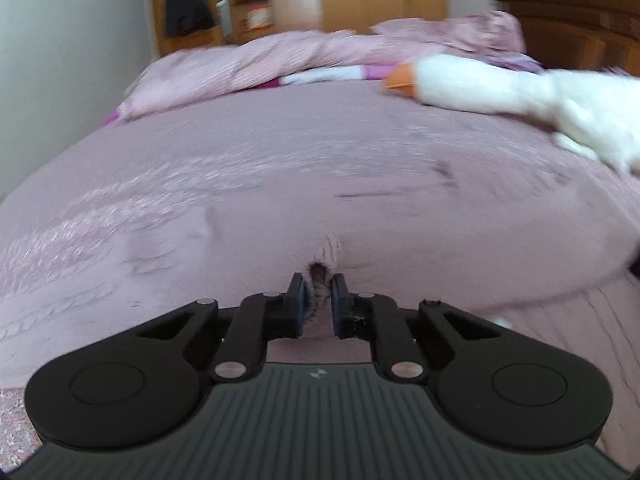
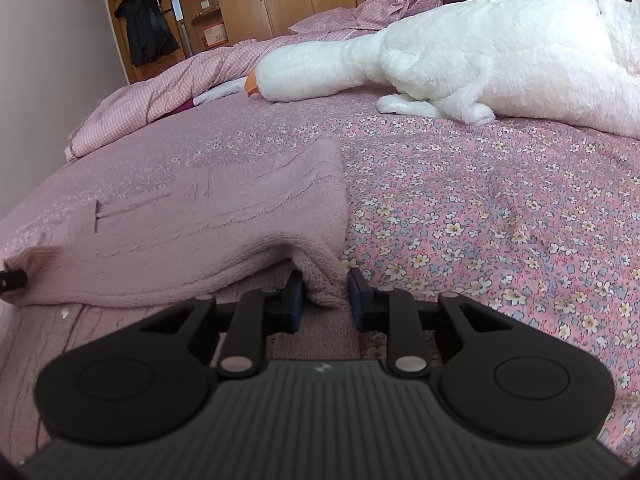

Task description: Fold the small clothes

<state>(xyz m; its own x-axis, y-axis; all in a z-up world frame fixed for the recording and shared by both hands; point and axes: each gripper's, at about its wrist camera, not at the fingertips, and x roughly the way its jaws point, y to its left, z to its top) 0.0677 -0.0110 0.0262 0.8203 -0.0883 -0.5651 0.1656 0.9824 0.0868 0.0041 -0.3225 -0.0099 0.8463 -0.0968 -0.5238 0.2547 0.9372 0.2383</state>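
Left hand-held gripper (image 1: 319, 300) first: its jaws are pinched narrow on a bunched nub of the mauve knitted sweater (image 1: 320, 208), and the cloth fills nearly the whole left wrist view, so I judge I'm carrying this edge up and over. That view is smeared with motion, so I can't read the knit's far edge there.

Moving across to the right wrist view, the sweater (image 2: 208, 232) lies on the bed (image 2: 480, 216), spreading from my fingers toward 10 o'clock, with a lifted flap doubled over a lower layer that shows a button near 8 o'clock. A dark tip at the far left edge, about 9 o'clock, looks like the other gripper on the same hem, though I can't be sure.

Right hand-held gripper (image 2: 325, 292): jaws narrowed around the folded corner of the knit, which sits between the pads; whether both pads press it firmly I cannot tell.

To do this fold well, I'd keep both grips level and travel together so the hem stays taut and straight, then lay the edge down squarely before letting go. The knit is soft and stretchy, so pulling unevenly would skew it.

White plush goose (image 2: 460, 48) lies well apart at 1 o'clock, clear of my path.
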